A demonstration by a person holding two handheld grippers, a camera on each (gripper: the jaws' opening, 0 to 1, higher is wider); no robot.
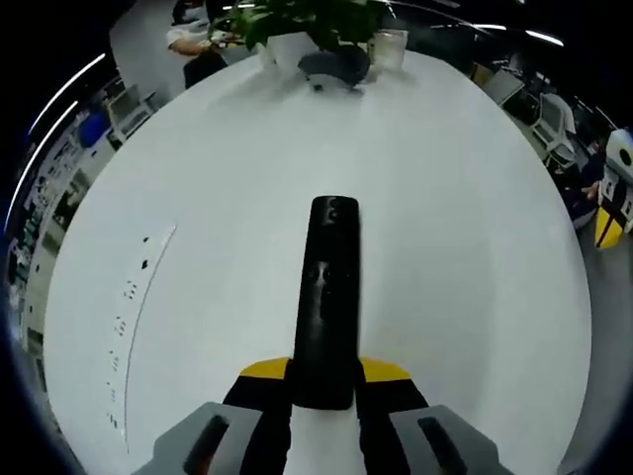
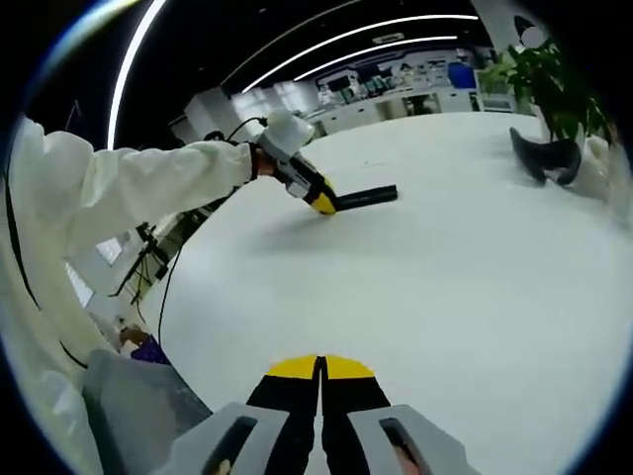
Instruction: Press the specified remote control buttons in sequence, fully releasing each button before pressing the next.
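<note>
One black remote control [image 1: 327, 297] juts forward from the left tongs [image 1: 324, 391], its near end clamped between the two yellow-tipped jaws and its far end held out over the white table [image 1: 465, 228]. In the right gripper view the same remote [image 2: 366, 197] shows as a dark bar held out level over the table by the left tongs [image 2: 318, 199], which a white-sleeved arm [image 2: 148, 188] carries well away from the right tongs [image 2: 319, 374]. The right tongs are pressed together, yellow tips meeting, with nothing between them, above bare table near its edge. At the table's far end stand one potted plant [image 1: 297, 25], one dark curved object [image 1: 334, 67] and one pale cup [image 1: 389, 47]. One row of small marks [image 1: 129, 327] runs along the table's left side.
</note>
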